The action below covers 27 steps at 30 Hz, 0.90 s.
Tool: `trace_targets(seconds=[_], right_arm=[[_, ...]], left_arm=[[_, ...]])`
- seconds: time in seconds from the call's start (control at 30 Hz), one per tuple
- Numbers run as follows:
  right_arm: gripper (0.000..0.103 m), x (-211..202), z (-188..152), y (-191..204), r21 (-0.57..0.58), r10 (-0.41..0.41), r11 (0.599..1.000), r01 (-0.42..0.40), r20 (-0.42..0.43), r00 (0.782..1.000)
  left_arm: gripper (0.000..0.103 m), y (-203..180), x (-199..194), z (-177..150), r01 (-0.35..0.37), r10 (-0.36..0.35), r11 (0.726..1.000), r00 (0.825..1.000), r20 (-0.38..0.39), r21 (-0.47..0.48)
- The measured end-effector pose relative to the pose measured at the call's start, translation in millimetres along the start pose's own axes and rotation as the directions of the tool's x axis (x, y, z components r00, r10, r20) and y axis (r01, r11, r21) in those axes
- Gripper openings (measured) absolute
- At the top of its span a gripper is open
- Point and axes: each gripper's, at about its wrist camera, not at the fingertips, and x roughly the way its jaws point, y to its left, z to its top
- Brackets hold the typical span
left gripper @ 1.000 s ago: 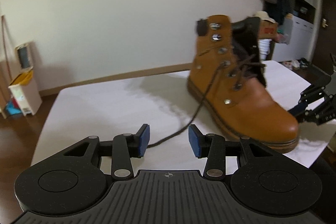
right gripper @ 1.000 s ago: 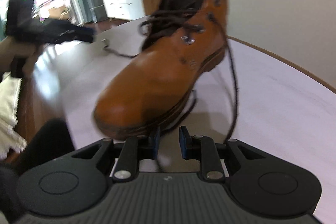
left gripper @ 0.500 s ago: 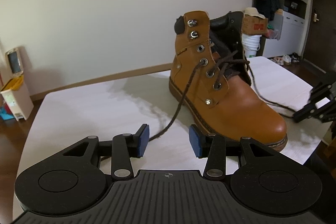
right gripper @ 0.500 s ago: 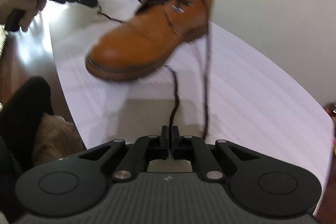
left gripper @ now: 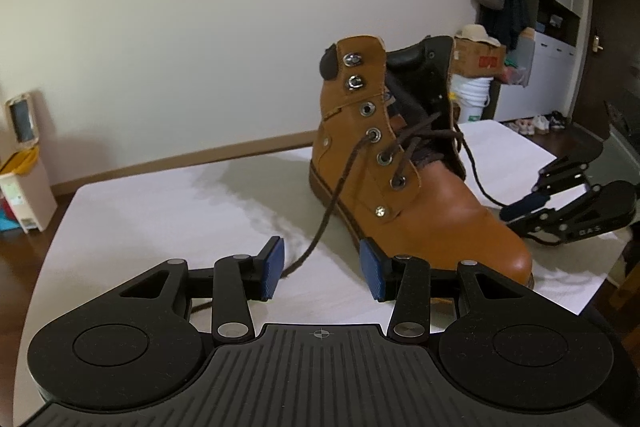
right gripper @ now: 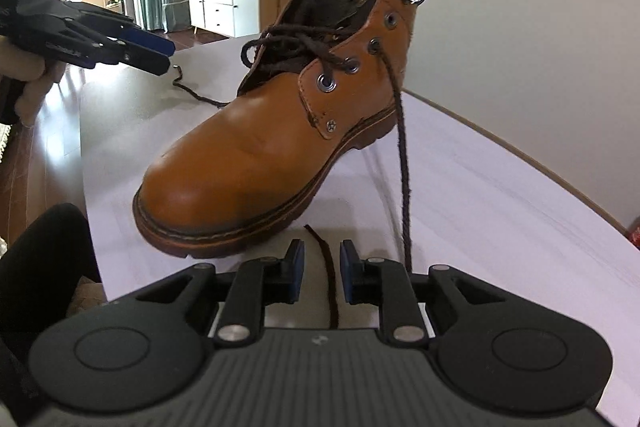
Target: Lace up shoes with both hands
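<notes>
A white table [left gripper: 152, 211] spread beneath both sets of tongs, and a tan leather boot [left gripper: 404, 187] stood upright on it, ahead of the left gripper [left gripper: 322, 264] and slightly to its right, toe nearest the right-hand blue pad. From the right gripper [right gripper: 320, 277] the boot [right gripper: 256, 163] lay just ahead and to the left, toe toward the tongs. The left gripper's jaws stood roughly half open, gripping nothing; one dark brown lace [left gripper: 340, 199] ran down from an eyelet and passed loosely between them, nearer the left pad. The right gripper's jaws, which had just been opening, were narrowly parted, with the free lace end [right gripper: 326, 267] lying in the gap and touching neither pad; its other run hung from an eyelet just right of the right-hand finger.
</notes>
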Motion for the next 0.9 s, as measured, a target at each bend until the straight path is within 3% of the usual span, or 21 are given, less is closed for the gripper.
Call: trace_targets(seconds=[0.47,0.57,0.67,0.8,0.9], right_arm=[[0.02,19.7,1.2,0.5,-0.03,0.057,0.998,-0.057,-0.012,0.998],[0.004,20.1,0.3,2.2,-0.034,0.064,0.997,-0.065,-0.016,0.998],[0.003,15.2,-2.2,2.7,-0.033,0.038,0.999,-0.038,-0.005,0.999],[0.003,-11.6,-4.0,-5.4,0.046,-0.002,0.999,-0.002,0.091,0.996],[0.003,-37.5,0.5,-11.9,0.108,-0.016,0.994,-0.005,0.196,0.98]], left_arm=[[0.054,7.8,-0.2,0.3,0.013,-0.011,0.999,0.999,0.045,-0.051],[0.055,7.3,0.2,0.7,0.013,-0.011,0.999,0.999,0.047,-0.05],[0.056,4.9,0.0,1.7,0.018,-0.015,0.999,0.999,0.053,-0.047],[0.056,1.4,3.4,4.7,0.029,-0.027,0.999,0.998,0.053,-0.033],[0.056,-1.0,6.0,8.6,0.036,-0.035,0.999,0.998,0.061,-0.025]])
